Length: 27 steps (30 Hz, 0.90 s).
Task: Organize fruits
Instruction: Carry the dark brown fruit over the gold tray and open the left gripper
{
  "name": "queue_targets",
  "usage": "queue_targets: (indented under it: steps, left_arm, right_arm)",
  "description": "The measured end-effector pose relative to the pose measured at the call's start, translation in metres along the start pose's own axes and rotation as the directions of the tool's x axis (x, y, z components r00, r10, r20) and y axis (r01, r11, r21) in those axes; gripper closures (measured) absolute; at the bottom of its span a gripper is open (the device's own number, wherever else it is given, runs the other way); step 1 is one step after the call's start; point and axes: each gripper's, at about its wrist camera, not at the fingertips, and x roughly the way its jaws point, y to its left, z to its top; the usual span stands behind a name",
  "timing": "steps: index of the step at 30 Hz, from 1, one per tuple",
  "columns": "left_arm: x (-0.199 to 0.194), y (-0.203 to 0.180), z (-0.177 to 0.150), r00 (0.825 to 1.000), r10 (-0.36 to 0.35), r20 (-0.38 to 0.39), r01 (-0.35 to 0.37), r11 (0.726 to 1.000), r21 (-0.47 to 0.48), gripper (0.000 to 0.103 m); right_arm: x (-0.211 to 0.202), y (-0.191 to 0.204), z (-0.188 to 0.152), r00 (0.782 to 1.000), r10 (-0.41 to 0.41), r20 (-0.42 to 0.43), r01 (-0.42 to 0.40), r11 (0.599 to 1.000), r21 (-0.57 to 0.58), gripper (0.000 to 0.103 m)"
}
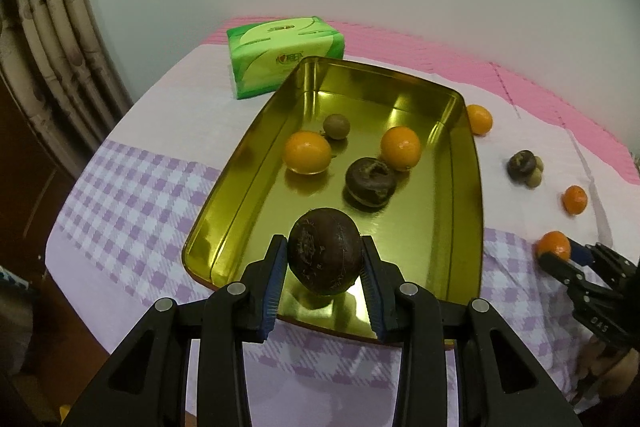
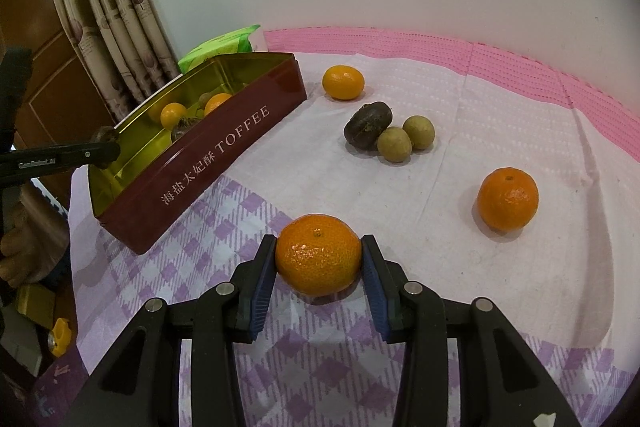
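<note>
Container: a rectangular gold-lined metal tin [image 1: 256,163] with dark red outer walls printed "TOFFEE" stood near the left edge of the cloth-covered table [image 1: 132,187], a green tissue pack [image 1: 286,55] just beyond its far end.
Already inside: two yellow-orange citrus fruits [image 1: 307,151] [image 1: 400,148], one small tan round fruit [image 1: 336,126] toward the far end, and one dark brown wrinkled fruit [image 1: 371,182] in the middle.
Left gripper [image 1: 324,255]: pinched on a dark maroon round fruit [image 1: 325,250], held over the near end of the tin, not yet set down.
Right gripper [image 2: 319,255]: clamped on a bright orange mandarin [image 2: 318,254] near the front edge of the table; whether the fruit was resting on the checked cloth or just lifted could not be told.
Still loose on the table: a yellow-orange citrus [image 2: 343,82] just beside the tin's far corner, a dark brown fruit [image 2: 368,125] touching two tan round fruits [image 2: 394,143] [image 2: 418,127] mid-table, and an orange mandarin [image 2: 507,199] toward the right edge.
Progress: four fruits stowed, two in the jaws, five waiting; by my judgement somewhat under halfway.
Left to do: release the maroon fruit into the tin, carry the mandarin over, then collect the rest.
</note>
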Motion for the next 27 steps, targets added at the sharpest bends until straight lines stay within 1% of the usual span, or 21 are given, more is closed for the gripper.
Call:
queue_targets:
  steps: [16,22,27]
  left_arm:
    - [0.019,0.005,0.002,0.997,0.080,-0.016,-0.080,0.997,0.005,0.066]
    - [0.016,0.004,0.003,0.994,0.106,0.011,-0.106,0.994,0.022,0.066]
    - [0.017,0.002,0.003,0.993,0.118,0.014,-0.118,0.992,0.031,0.065]
  right_arm:
    - [0.000,0.000,0.000,1.000,0.000,0.000,0.000,1.000,0.001,0.065]
    - [0.001,0.000,0.000,1.000,0.000,-0.001,0.000,1.000,0.000,0.064]
    - [0.000,0.000,0.000,1.000,0.000,-0.001,0.000,1.000,0.000,0.064]
